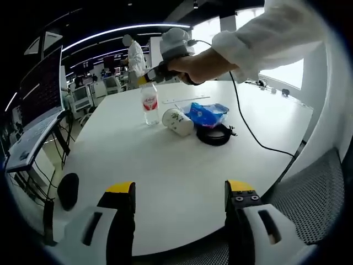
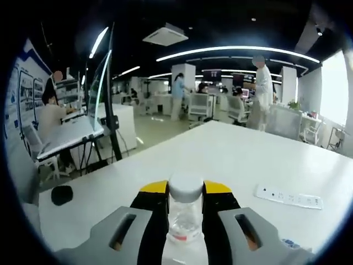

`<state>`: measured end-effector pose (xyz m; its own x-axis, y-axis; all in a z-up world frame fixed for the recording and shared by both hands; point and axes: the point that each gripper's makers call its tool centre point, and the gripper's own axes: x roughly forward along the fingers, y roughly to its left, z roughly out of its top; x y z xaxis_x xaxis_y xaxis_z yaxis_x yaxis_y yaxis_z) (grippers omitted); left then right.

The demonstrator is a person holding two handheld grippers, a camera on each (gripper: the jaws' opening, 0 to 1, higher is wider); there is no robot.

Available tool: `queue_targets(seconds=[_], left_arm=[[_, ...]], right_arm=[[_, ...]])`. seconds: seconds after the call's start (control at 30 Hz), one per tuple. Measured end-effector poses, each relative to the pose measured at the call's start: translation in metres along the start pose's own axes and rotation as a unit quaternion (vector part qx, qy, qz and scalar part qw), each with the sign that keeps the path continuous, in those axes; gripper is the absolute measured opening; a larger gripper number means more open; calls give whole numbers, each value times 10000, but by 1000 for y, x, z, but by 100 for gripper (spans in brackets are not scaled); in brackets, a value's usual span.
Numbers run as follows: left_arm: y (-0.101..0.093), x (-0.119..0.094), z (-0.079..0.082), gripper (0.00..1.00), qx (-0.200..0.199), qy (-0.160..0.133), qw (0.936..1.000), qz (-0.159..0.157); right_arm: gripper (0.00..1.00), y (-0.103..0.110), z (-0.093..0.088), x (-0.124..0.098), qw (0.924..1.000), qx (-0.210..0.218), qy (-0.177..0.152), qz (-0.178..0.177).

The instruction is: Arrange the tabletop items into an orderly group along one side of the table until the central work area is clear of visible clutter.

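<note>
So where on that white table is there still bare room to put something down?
The wide bare stretch of table between the left tool and the cluster is free. So is the far surface beyond the power strip. It is crowded where the water bottle, paper cup, blue packet and black cable coil sit close together, with the right tool closed on the bottle.

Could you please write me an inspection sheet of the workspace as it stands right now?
Surface: white table, mostly bare in front.
Job's things: water bottle upright; paper cup on its side; blue packet beside the cup; black ring-shaped item in front of the packet.
Clutter: white power strip flat on the table.
Grippers: left gripper open, holding nothing; right gripper shut on the water bottle's neck.
Cables: black cable trailing over the table to its edge.
Surroundings: open office, people standing and seated, a monitor, a mesh chair.
</note>
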<state>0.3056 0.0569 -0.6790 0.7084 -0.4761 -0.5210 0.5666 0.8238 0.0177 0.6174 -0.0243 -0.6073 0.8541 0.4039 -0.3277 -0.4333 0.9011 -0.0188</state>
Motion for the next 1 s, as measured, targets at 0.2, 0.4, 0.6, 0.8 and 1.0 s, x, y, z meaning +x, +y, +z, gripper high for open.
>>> queue_targets(seconds=[0.2, 0.4, 0.6, 0.8, 1.0], left_arm=[[1, -1, 1, 66, 1, -41, 10000, 27], [0, -1, 3, 67, 14, -77, 10000, 15], [-1, -2, 6, 68, -24, -133, 9999, -40], [-3, -2, 6, 69, -48, -142, 9998, -111], [-8, -4, 10, 70, -86, -252, 9994, -210]], right_arm=[[21, 0, -5, -1, 9998, -128, -40, 134], [34, 2, -10, -7, 9993, -170, -74, 323], [51, 13, 4, -31, 9979, -105, -150, 622], [67, 11, 4, -47, 9974, 72, -62, 720], [75, 7, -2, -81, 9970, 133, 53, 761]])
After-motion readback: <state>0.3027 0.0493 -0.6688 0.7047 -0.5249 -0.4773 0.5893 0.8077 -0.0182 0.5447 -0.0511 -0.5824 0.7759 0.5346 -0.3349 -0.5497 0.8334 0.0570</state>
